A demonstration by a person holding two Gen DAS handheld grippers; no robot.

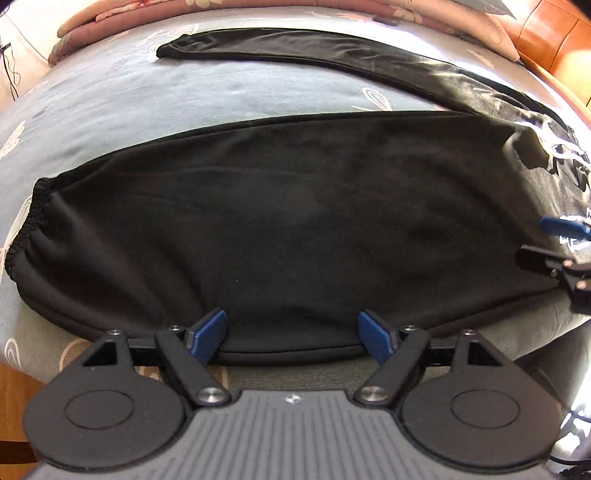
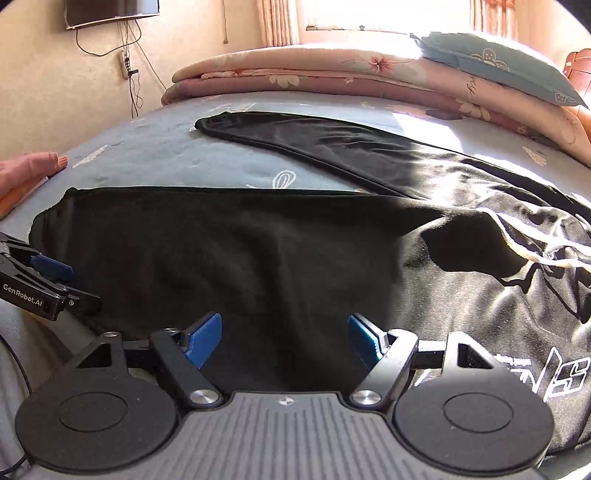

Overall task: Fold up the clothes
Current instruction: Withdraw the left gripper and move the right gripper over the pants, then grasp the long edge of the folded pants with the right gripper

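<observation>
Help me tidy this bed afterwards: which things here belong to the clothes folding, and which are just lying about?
Job: black trousers; left gripper; right gripper.
Lying about: folded floral quilts; teal pillow; wall television.

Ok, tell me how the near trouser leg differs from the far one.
The near leg lies straight along the bed's front edge, fully in shade; the far leg angles away across the sheet and is partly sunlit. The near leg's gathered cuff shows clearly; the far leg's cuff looks small and flat. Both are black and spread flat.
</observation>
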